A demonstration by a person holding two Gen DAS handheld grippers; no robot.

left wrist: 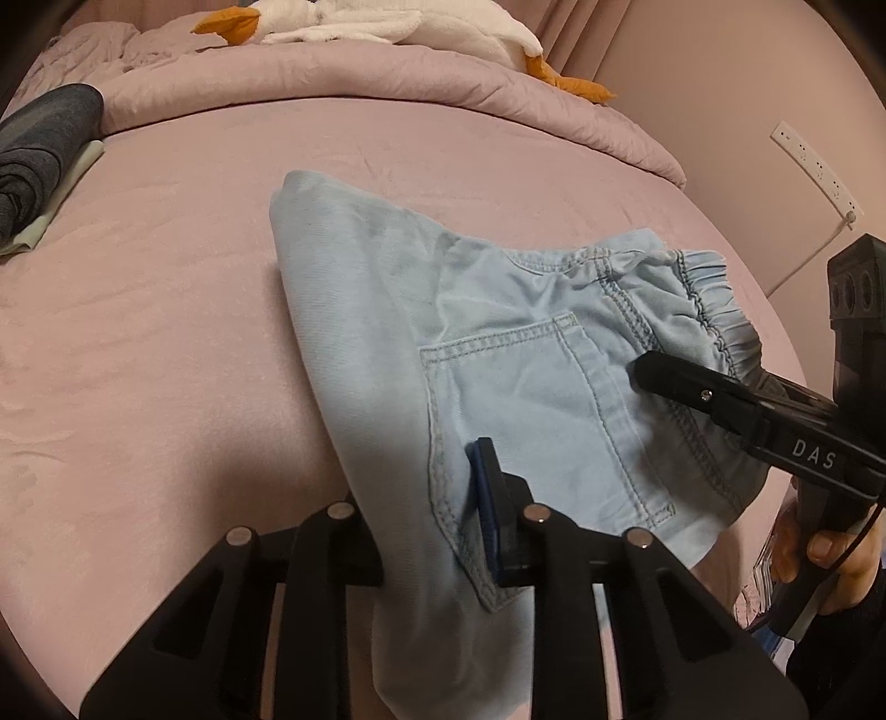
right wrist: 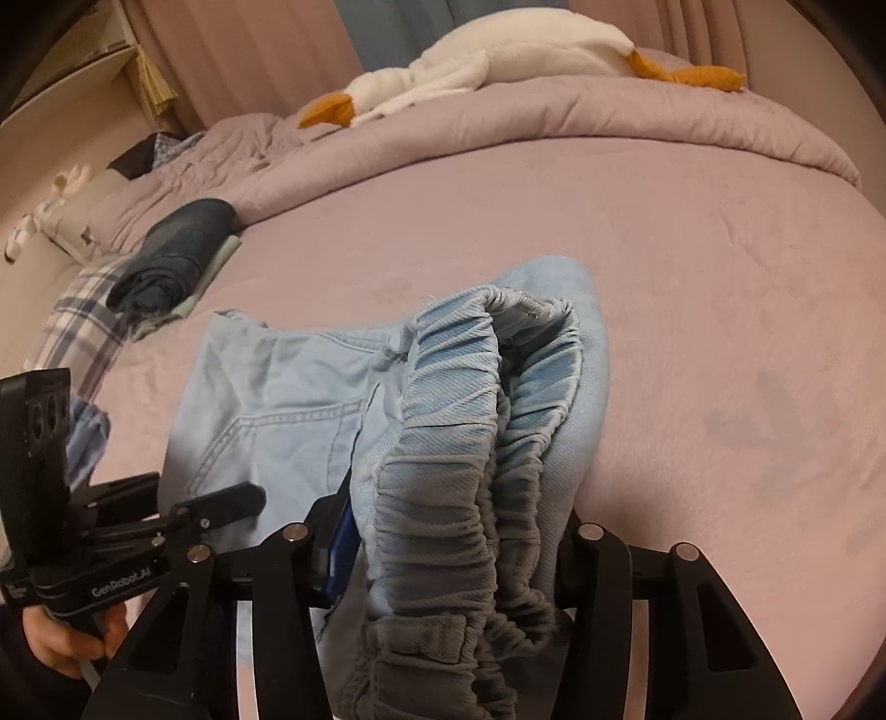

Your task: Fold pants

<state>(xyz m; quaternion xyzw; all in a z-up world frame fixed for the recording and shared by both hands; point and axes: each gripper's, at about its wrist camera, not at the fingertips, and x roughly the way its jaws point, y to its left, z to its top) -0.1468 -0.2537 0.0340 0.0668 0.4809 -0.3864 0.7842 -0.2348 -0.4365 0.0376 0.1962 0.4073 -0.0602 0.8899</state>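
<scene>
pants (left wrist: 498,354) long axis runs near-left to far-right | right gripper (right wrist: 443,531) clamped on waistband | left gripper (left wrist: 432,531) pinching the near leg edge

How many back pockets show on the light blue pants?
1. The pocket sits on the upper layer of the pants, between the left gripper and right gripper; another may be folded under.

Pink bed (left wrist: 166,332), rumpled duvet (left wrist: 387,77), plush goose (right wrist: 498,61), folded dark clothes (right wrist: 177,249)

Pink bed (left wrist: 166,310): pants (left wrist: 376,310) mid-bed, dark folded clothes (left wrist: 33,160) at left edge, duvet (left wrist: 387,83) along far edge, perhaps a plush goose (left wrist: 354,22) atop.
</scene>
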